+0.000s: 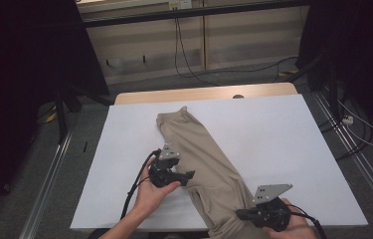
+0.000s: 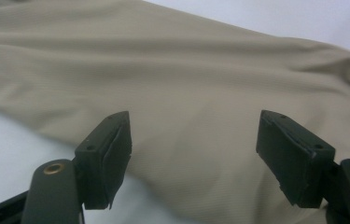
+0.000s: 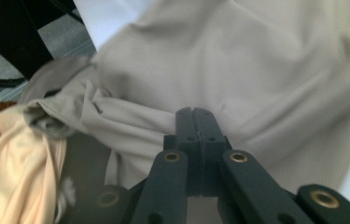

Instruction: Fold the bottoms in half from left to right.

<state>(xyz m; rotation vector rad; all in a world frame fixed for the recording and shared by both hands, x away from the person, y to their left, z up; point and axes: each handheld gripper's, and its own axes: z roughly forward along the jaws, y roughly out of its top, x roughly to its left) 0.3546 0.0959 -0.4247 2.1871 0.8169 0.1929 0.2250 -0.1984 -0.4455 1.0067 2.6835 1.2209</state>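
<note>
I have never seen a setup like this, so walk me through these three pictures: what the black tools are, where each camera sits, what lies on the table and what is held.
A person sits at a white table and holds a hand-operated gripper in each hand; there is no robot arm. The high view looks down from above the person. The other two pictures come from small cameras riding on each gripper, looking along its two black fingers.

A pair of beige trousers lies slantwise across the table, one end hanging over the near edge. The left gripper is open beside the cloth and holds nothing. The right gripper is shut, its fingers apparently pinching a fold of the trousers near the table's edge.
</note>
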